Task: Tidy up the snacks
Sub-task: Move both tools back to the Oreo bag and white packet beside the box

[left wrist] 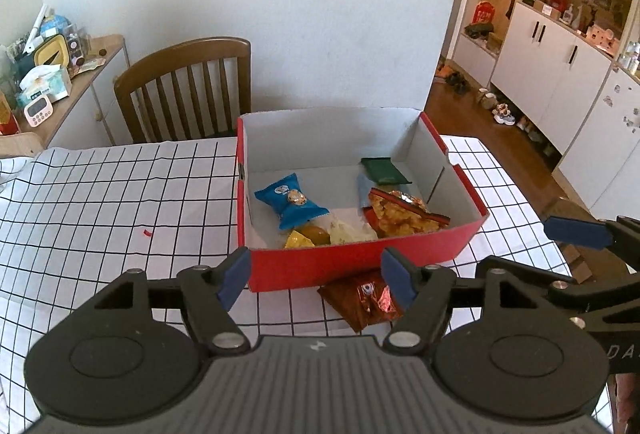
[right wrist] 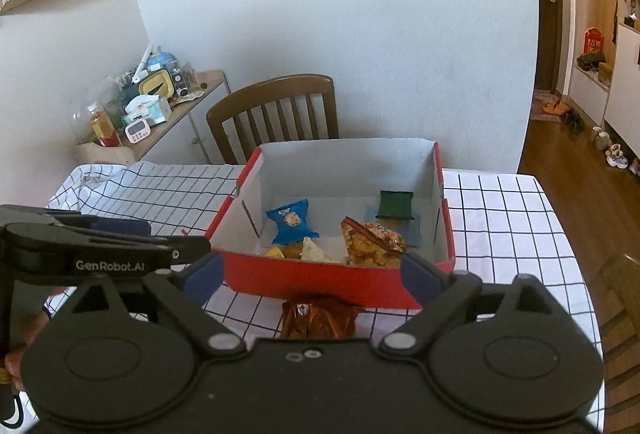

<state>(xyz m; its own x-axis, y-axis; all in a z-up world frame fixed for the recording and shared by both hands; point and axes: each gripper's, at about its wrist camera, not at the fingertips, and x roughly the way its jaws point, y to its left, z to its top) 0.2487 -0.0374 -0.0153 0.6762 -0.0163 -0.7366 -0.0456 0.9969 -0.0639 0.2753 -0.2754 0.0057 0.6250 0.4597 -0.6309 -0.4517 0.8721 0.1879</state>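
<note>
Left wrist view: both the left claw (left wrist: 316,280) and the right claw (right wrist: 310,276) stand apart, empty. A crinkly brown snack packet (left wrist: 366,300) lies on the desk just outside the red box (left wrist: 344,262); it looks light, soft and slippery, best pinched by a sealed edge.

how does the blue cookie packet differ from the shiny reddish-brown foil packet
Place: the blue cookie packet lies inside the red cardboard box; the shiny reddish-brown foil packet lies outside on the checked tablecloth, against the box's near wall.
Look: the blue one is matte with a cookie picture; the reddish-brown one is glossy and crinkled.
Shared: both are small sealed snack packets lying flat, and neither is held by a gripper.
</note>
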